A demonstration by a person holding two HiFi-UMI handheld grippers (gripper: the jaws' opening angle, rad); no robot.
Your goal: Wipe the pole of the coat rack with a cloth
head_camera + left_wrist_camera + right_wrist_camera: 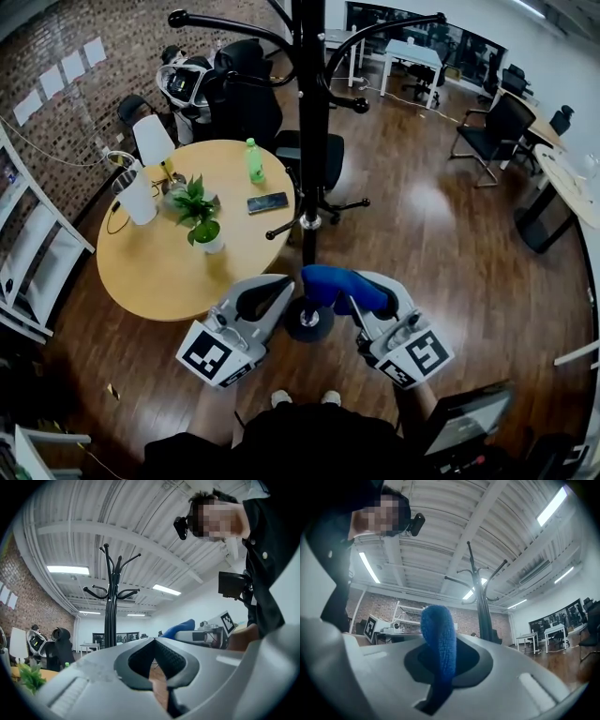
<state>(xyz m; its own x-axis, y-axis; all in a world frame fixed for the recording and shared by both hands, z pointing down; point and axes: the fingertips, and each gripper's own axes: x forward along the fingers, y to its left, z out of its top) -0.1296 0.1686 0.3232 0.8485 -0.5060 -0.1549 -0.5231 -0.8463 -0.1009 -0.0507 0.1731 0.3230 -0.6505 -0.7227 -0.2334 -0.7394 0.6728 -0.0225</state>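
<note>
The black coat rack pole (310, 141) rises from its round base (308, 322) on the wood floor, straight ahead of me. My right gripper (361, 292) is shut on a blue cloth (339, 287), which bulges out toward the pole just above the base. In the right gripper view the blue cloth (440, 641) sticks up from the closed jaws, with the coat rack (480, 602) behind it. My left gripper (267, 295) is shut and holds nothing, left of the base. The left gripper view shows the coat rack (111, 597) and the cloth (180, 628) beyond.
A round wooden table (183, 225) stands left of the rack with a potted plant (200, 217), green bottle (254, 160), phone (268, 202) and lamp (155, 142). Black office chairs (246, 94) sit behind it. Another chair (492, 131) and desks are at the right.
</note>
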